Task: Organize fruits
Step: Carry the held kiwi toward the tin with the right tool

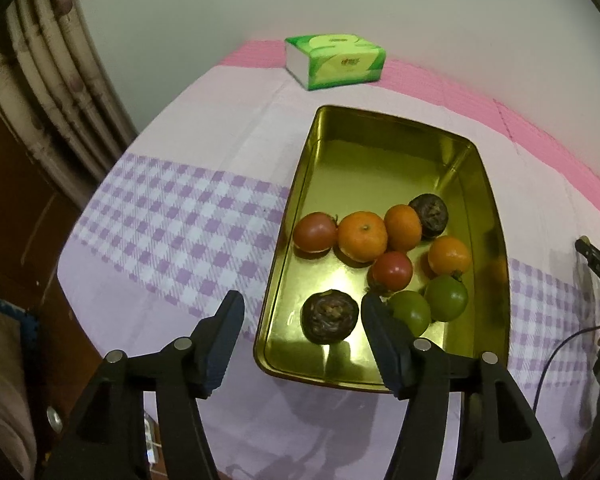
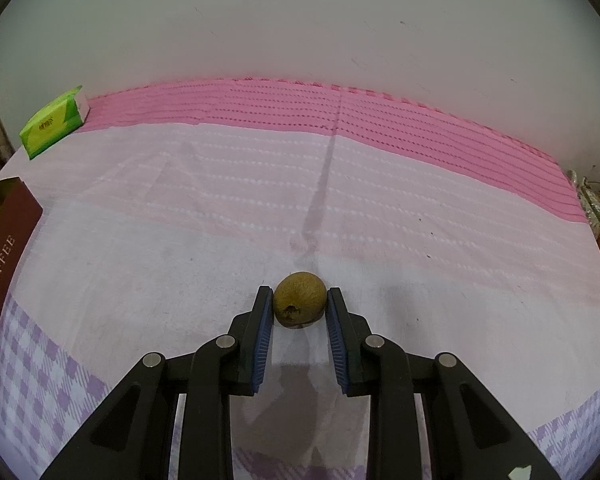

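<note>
I find the left gripper (image 1: 302, 312) hovering over the near end of the gold tray (image 1: 380, 128), its jaws spread with nothing pinched; the dark wrinkled fruit (image 1: 329, 316) lies on the tray floor below the gap, clear of both pads. The tray also holds 3 oranges, 2 red fruits, 2 green fruits and 1 more dark one, all crowded into its near half.

The right gripper (image 2: 300, 300) is pinching a brown kiwi (image 2: 300, 299) between its blue pads, low over the pink cloth (image 2: 220, 184), well apart from the tray.

My judgement: the kiwi is the fruit in hand. Next I need a lift and a carry leftward to the tray, releasing where the floor is bare at its far end.
</note>
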A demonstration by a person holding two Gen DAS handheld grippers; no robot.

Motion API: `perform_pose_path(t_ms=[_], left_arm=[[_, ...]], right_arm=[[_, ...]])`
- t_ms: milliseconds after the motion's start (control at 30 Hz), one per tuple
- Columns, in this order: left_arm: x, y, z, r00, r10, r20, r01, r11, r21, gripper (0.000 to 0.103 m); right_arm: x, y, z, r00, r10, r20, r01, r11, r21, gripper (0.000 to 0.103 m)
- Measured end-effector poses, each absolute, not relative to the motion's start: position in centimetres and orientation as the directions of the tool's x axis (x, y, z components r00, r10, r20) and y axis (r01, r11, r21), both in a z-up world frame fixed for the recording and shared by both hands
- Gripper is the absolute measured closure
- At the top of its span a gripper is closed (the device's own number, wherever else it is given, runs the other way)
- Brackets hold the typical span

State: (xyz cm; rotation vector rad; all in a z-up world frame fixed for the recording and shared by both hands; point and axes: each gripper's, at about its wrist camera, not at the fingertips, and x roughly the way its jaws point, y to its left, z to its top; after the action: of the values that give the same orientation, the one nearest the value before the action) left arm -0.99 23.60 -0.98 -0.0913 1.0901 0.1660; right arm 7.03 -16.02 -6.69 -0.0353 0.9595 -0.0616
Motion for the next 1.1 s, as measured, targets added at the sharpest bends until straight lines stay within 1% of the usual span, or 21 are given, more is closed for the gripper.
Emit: perform_pose_path(t_ms=[300,700,1100], left_arm=[[-1.0,23.4,-0.8,0.452,0.086,-0.888,-0.177,0.984,0.005,0.040],[-1.0,23.5,-0.8,0.450,0.086,-0.889,-0.178,0.984,0.005,0.038],[-1.1,24.0,-1.0,0.437,0.092,-0.895,-0.216,0.976,-0.005,0.036]], right_arm=[[6.9,-15.4,-6.5,0.550,-0.079,-0.831,0.027,0.997,-0.077,0.078],[4.6,-14.2,-5.9,0.544,-0.031,-0.838,0.023,0.999,-0.022,0.078],[2.0,-11.2,-2.8,0.597,-0.008,-0.802,0.007,1.000,-0.004,0.078]])
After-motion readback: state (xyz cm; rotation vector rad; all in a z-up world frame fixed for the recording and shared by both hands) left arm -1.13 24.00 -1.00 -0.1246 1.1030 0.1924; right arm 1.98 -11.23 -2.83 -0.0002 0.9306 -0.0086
